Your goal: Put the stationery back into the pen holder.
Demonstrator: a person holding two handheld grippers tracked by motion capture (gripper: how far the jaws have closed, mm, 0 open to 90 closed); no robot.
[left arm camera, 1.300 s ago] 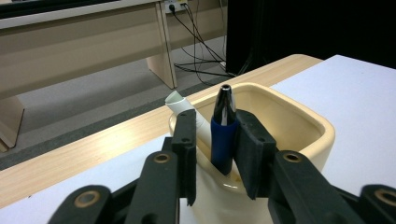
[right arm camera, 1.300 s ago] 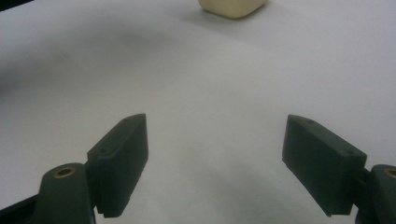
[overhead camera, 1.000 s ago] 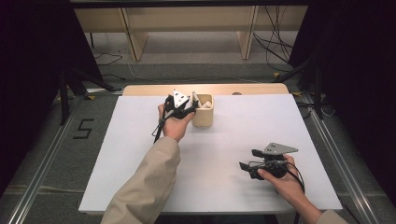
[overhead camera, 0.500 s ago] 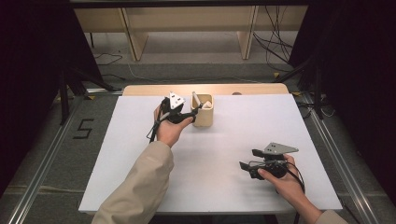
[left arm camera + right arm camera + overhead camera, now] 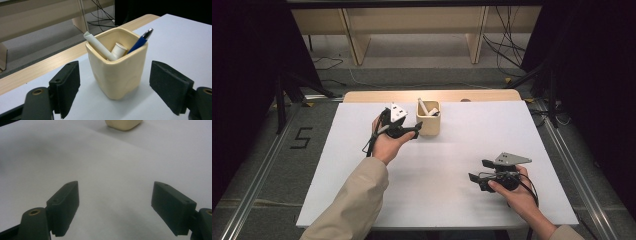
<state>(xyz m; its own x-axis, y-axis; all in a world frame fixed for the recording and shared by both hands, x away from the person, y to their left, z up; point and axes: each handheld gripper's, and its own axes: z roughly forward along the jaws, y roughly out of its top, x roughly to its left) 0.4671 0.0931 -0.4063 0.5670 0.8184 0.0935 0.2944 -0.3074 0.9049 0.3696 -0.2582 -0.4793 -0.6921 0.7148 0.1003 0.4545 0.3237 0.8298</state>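
Note:
A cream ceramic cup (image 5: 429, 123) (image 5: 117, 75) stands near the far edge of the white table (image 5: 452, 150). In it lean two white markers (image 5: 98, 45) and a blue pen (image 5: 139, 41). My left gripper (image 5: 415, 130) (image 5: 116, 76) is just left of the cup and points at it. Its jaws have just been opening and now stand wide, with the cup a little beyond the pads and nothing between them. Low over bare table at the near right, my right gripper (image 5: 479, 170) (image 5: 116, 207) is open and holds nothing. The cup's base (image 5: 123, 124) is far ahead of it.
A strip of bare wood (image 5: 377, 96) runs along the table's far edge, behind the cup. Beyond it are wooden shelf legs (image 5: 357, 42) and cables (image 5: 507, 45) on the floor. Metal rails (image 5: 257, 200) run along both sides of the table.
The left gripper has drawn back to the left, away from the cup's top, and its jaws have opened. The right gripper has stayed where it was.

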